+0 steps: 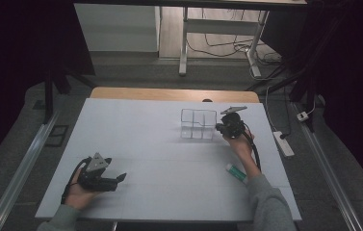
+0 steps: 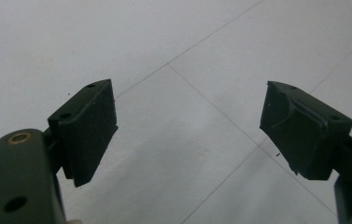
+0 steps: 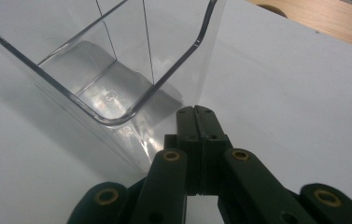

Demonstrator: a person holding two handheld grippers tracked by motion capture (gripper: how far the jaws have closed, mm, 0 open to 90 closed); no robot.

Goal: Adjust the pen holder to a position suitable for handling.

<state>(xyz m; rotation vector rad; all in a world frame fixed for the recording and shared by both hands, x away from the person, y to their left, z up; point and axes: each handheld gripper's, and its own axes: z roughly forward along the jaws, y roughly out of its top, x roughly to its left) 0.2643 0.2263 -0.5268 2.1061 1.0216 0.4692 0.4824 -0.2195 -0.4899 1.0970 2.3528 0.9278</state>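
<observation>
Organizer [image 1: 198,124], clear, divided, empty, upright at far right of bench [image 1: 136,144]; right tool [image 3: 196,114] pressed shut on nothing, tips touching or just beside its near wall; left tool [image 2: 187,130] wide, idle, well apart; tube [image 1: 236,171] lying unplaced; filling apparently not begun.

A lab-like recording space is suggested by black curtains [image 1: 20,43], a white-covered table [image 1: 145,134], loose floor cables [image 1: 227,48] and a power strip [image 1: 283,143].

Clear box [image 1: 198,124], black tools [image 1: 223,129]
</observation>
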